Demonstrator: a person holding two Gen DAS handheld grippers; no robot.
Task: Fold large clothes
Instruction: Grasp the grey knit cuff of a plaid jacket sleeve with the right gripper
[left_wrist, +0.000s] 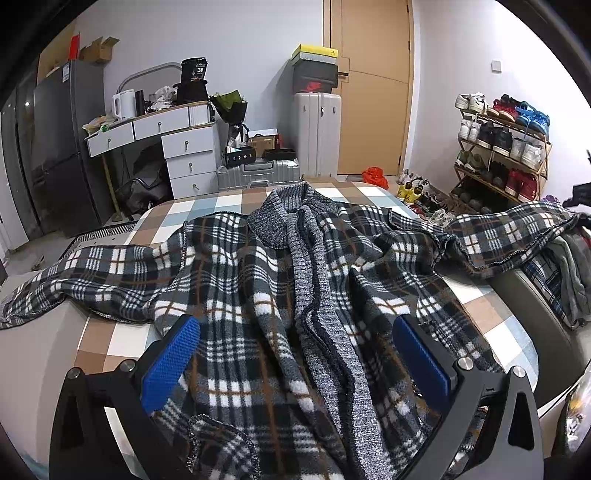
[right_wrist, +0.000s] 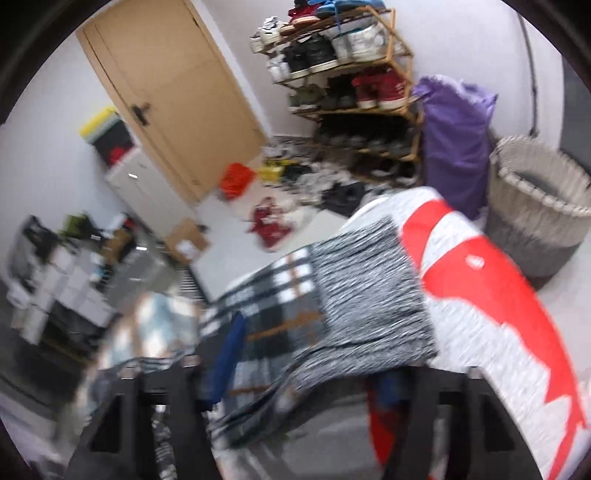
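A large plaid jacket (left_wrist: 236, 280) with a grey knit collar and placket (left_wrist: 314, 295) lies spread face up on the checked bed (left_wrist: 110, 332), sleeves out to both sides. My left gripper (left_wrist: 295, 332) is open just above its lower front, blue pads on either side of the placket. In the blurred right wrist view, the right gripper (right_wrist: 306, 354) is open around the grey knit cuff of a plaid sleeve (right_wrist: 362, 288), which lies on a red and white cloth (right_wrist: 491, 295). Its left blue pad (right_wrist: 225, 362) shows; the right one is hidden.
A white desk with drawers (left_wrist: 170, 144), suitcases (left_wrist: 317, 133), a wooden door (left_wrist: 373, 85) and a shoe rack (left_wrist: 502, 147) stand beyond the bed. A woven basket (right_wrist: 543, 206) and a purple bag (right_wrist: 454, 136) stand at the right. More clothes hang at the bed's right edge (left_wrist: 569, 273).
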